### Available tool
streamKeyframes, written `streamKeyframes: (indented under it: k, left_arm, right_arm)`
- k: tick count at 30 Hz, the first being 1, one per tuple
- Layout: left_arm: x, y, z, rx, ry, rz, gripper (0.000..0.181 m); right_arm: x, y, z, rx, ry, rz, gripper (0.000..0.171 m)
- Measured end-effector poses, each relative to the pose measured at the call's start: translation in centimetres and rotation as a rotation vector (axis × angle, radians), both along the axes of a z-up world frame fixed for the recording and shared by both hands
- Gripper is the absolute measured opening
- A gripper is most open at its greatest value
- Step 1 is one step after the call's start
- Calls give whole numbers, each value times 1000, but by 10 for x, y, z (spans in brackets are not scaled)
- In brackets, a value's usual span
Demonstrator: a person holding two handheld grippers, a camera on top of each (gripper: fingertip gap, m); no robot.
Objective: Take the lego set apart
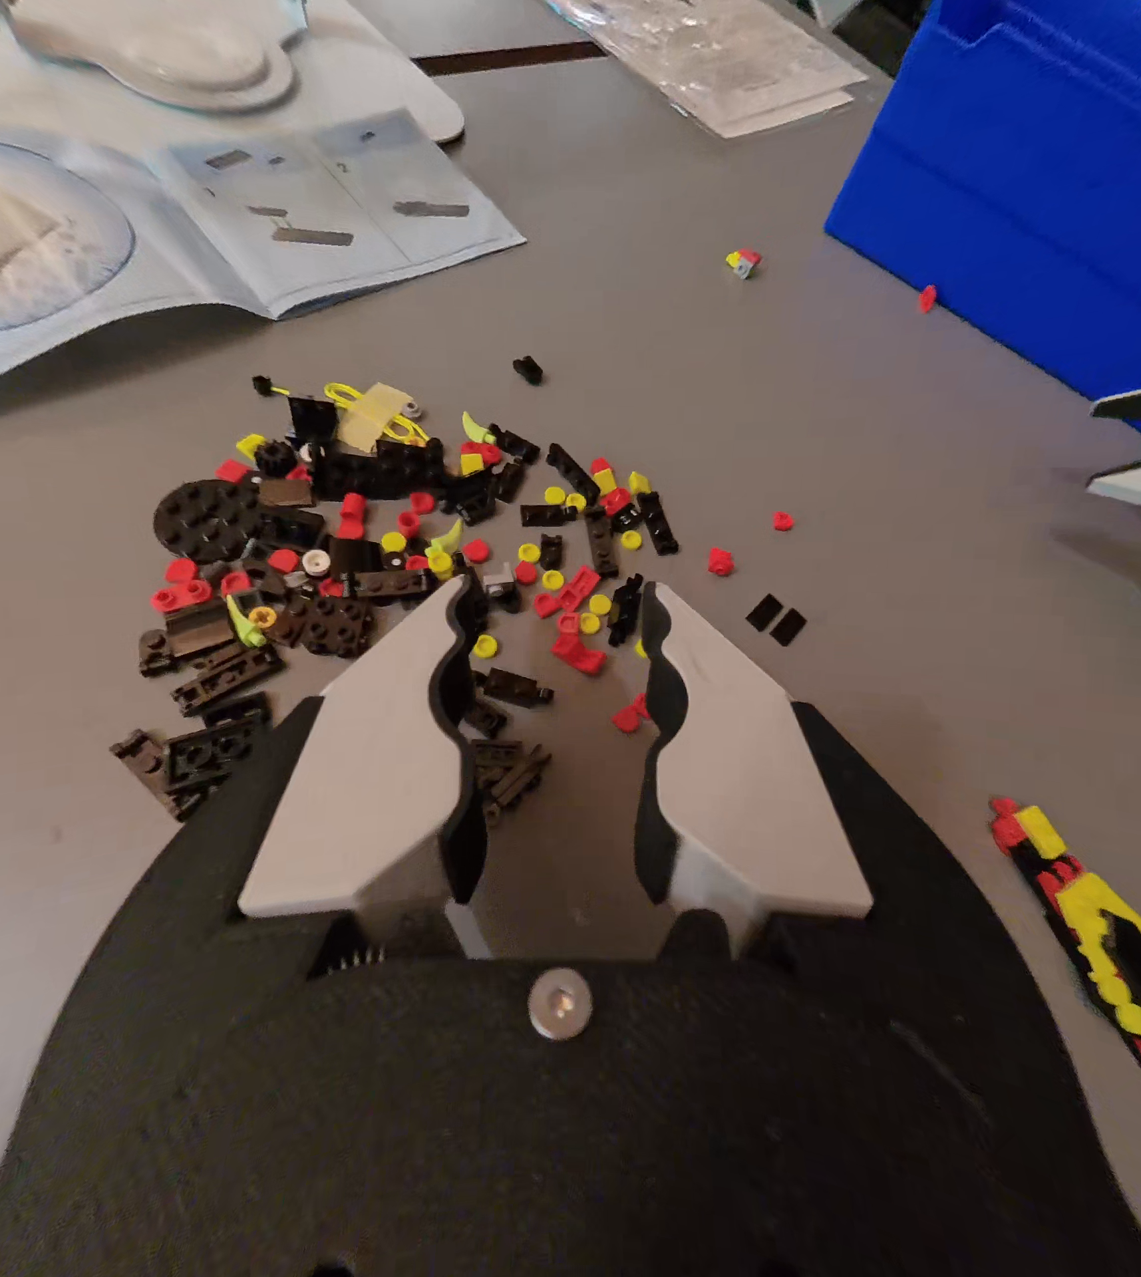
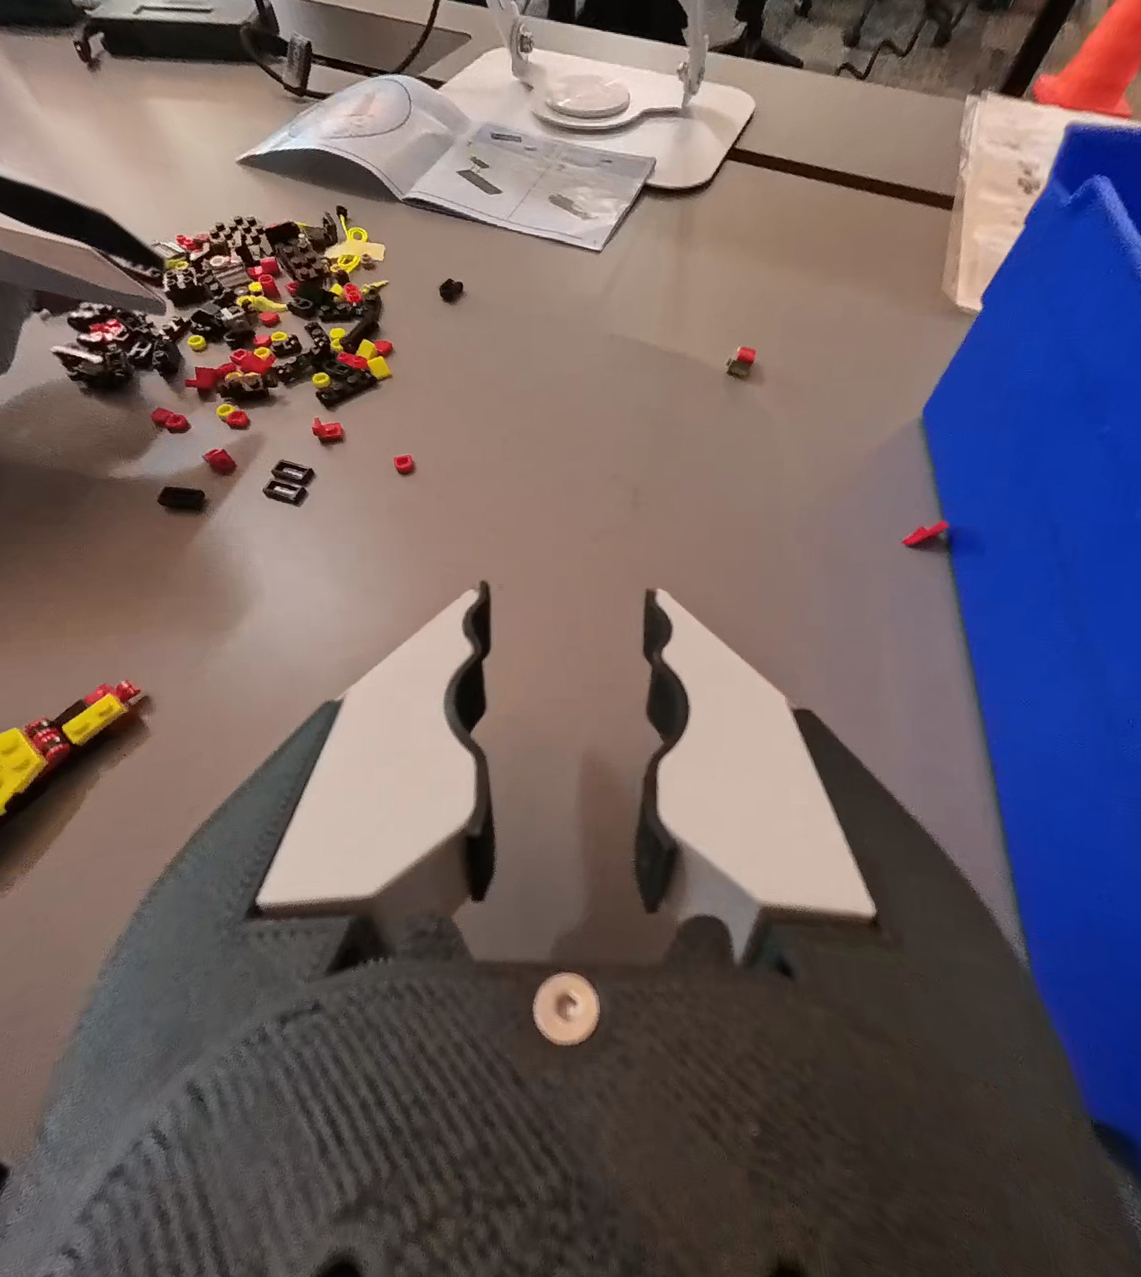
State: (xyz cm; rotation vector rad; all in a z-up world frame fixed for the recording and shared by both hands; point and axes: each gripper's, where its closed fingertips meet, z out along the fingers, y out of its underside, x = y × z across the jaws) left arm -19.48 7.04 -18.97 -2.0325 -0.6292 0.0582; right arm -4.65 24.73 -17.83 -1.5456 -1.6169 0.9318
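Left gripper (image 1: 557,594): seen spread apart with nothing held between its grey fingers; it is poised over the near edge of the loose brick pile, and its tip is also seen from the side at the left of the right wrist view.
Right gripper (image 2: 566,596): likewise parted and empty; only bare table is seen between its jaws, and it is set well apart from the pile, near the blue bin.
Loose brick pile (image 1: 388,546): small black, red and yellow pieces are scattered on the table ahead of the left gripper; a round black plate (image 1: 208,519) lies at its left side, and some yellow-green string with a pale tab (image 1: 374,414) at its far side.
Stray pieces: two flat black tiles (image 1: 776,619) lie side by side just right of the pile; a small red piece (image 1: 719,561) and another (image 1: 783,521) lie near them; a red, yellow and grey cluster (image 1: 744,262) sits alone farther out; a red piece (image 2: 925,535) lies against the bin's wall.
Lego assembly (image 1: 1106,940): a long black, yellow and red section is still joined together; it lies flat on the table, between the two grippers and touched by neither.
Blue bin (image 2: 1072,553): stands at the right of the table, close beside the right gripper.
Instruction booklet (image 1: 318,207): lies open beyond the pile.
White stand base (image 2: 623,103): sits behind the booklet.
Clear plastic bag (image 1: 719,62): lies at the far edge, left of the bin.
Table (image 2: 553,414): grey-brown, matte surface.
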Motion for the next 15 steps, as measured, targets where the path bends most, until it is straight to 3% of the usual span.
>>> streamKeyframes:
  k: [3, 10, 15]
  left_arm:
    - [7, 5, 5, 28, -2, -22, 44]
    - [28, 18, 4, -1, 46, -103, 40]
    - [33, 21, 6, 1, 56, -125, 35]
  right_arm:
    - [-4, 15, -5, -36, -5, -61, 56]
    - [-23, 70, -28, -98, -88, -225, 60]
    - [-48, 110, -27, -2, -90, -363, 52]
